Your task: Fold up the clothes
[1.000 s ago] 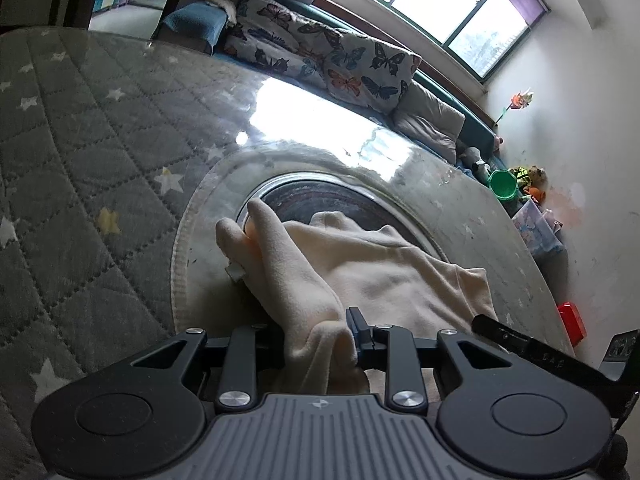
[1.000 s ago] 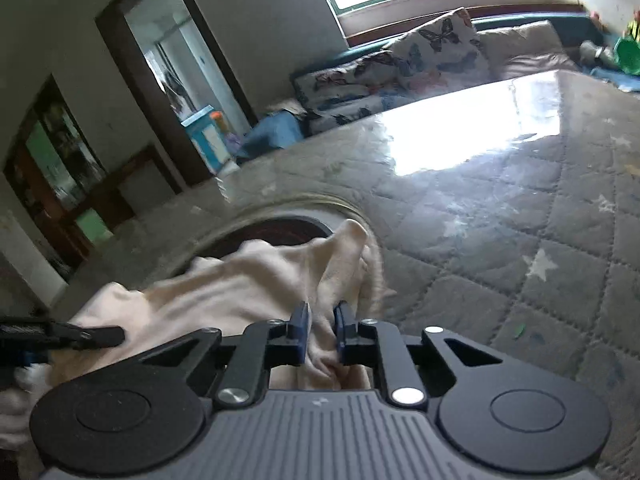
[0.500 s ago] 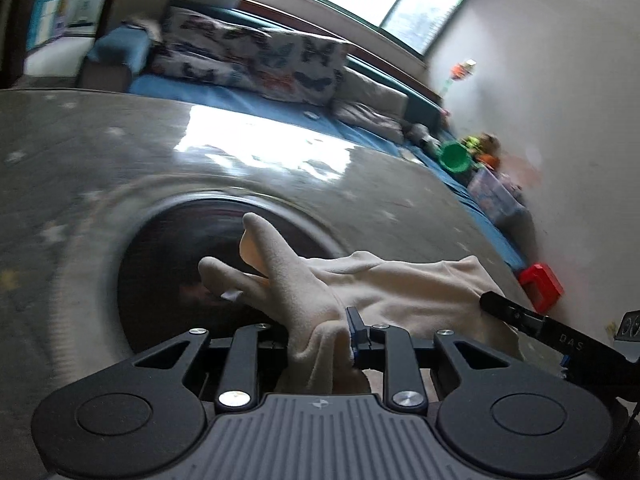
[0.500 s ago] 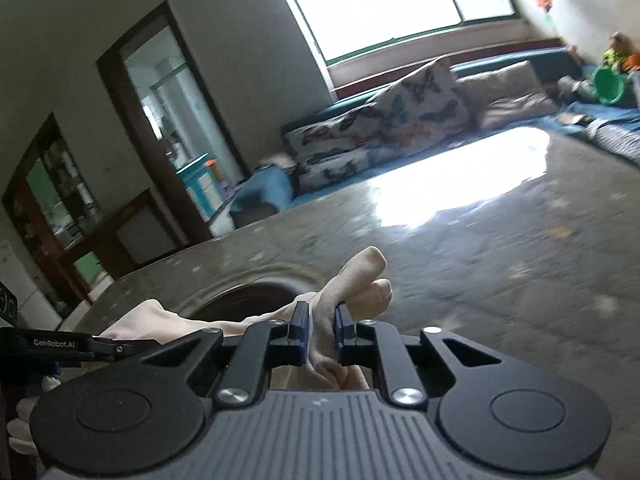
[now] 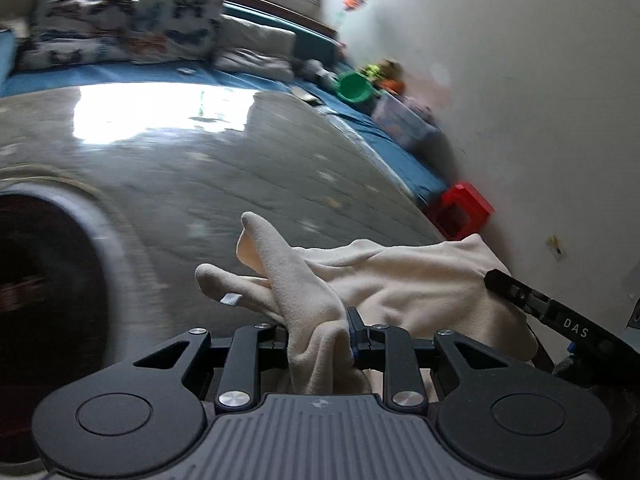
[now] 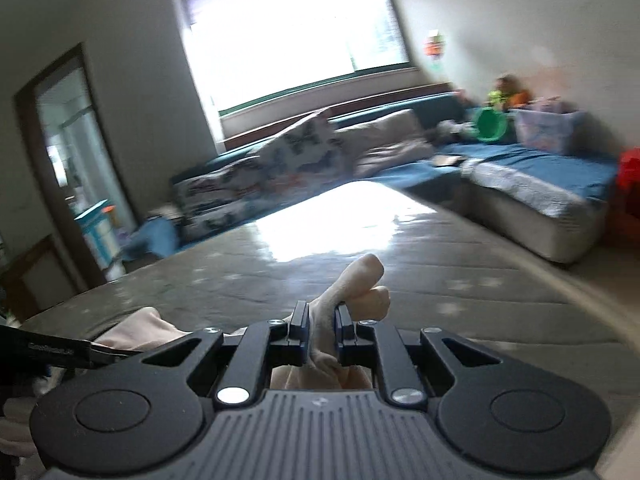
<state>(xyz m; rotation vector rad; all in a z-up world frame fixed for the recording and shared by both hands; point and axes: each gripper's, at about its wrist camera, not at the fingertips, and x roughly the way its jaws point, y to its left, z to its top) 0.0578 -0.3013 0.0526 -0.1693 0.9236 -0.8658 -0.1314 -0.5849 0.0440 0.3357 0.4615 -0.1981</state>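
Note:
A cream fleece garment (image 5: pixel 400 276) hangs stretched between my two grippers, lifted above the grey quilted mattress (image 5: pixel 240 160). My left gripper (image 5: pixel 320 332) is shut on a bunched edge of it, with folds sticking up past the fingers. In the left wrist view the right gripper (image 5: pixel 560 320) shows as a black bar at the garment's far right corner. My right gripper (image 6: pixel 322 326) is shut on another bunched edge of the garment (image 6: pixel 360 284). The left gripper (image 6: pixel 60 350) appears at the left of the right wrist view, with more cream cloth (image 6: pixel 136 330) behind it.
A round dark opening with a pale rim (image 5: pixel 52 280) lies at the left on the mattress. Butterfly-print cushions (image 5: pixel 120 28) and a blue sofa (image 6: pixel 540 168) line the far side. A red stool (image 5: pixel 464 208), a green bucket (image 6: pixel 492 124) and toys stand by the right wall. A doorway (image 6: pixel 68 160) is at the left.
Both grippers have risen and swung right with the garment, lifting it off the round opening. The views now tilt up toward the window and the right wall. Both grips hold.

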